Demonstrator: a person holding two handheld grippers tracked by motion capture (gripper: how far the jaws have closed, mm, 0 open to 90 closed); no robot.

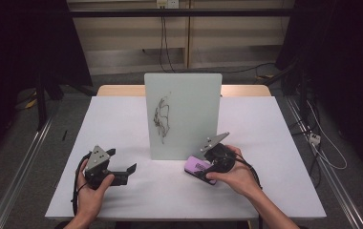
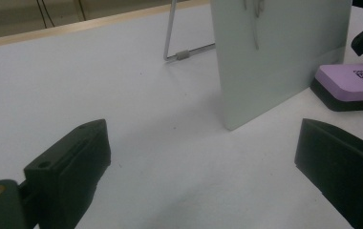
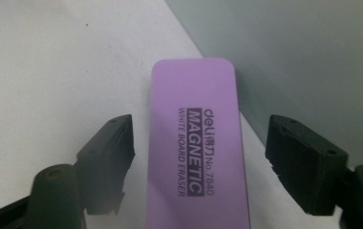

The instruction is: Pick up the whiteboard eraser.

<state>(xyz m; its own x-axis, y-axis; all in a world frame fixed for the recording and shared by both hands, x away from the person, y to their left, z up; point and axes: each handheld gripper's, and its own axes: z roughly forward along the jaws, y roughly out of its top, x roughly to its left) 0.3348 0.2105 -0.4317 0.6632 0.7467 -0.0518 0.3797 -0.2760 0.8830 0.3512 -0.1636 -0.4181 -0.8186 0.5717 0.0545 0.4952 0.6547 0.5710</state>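
A small whiteboard (image 1: 182, 114) stands upright in the middle of the white table (image 1: 117, 119), with a black scribble (image 1: 162, 119) on its face. A purple magnetic whiteboard eraser (image 1: 197, 167) lies flat at the board's front right foot. My right gripper (image 1: 202, 171) is open, one jaw on each side of the eraser (image 3: 196, 157), with gaps on both sides. In the right gripper view the right gripper (image 3: 201, 129) straddles the eraser's printed top. My left gripper (image 1: 121, 161) rests open at the front left, holding nothing. From it (image 2: 203, 138) I see the board's edge (image 2: 284, 52) and the eraser (image 2: 351, 83).
A wire stand (image 2: 184, 55) props the board from behind. The table's wooden far edge (image 1: 122, 89) runs behind the board. Dark frames and cables (image 1: 323, 143) stand on the floor to both sides. Bare tabletop lies left of the board and along the front edge.
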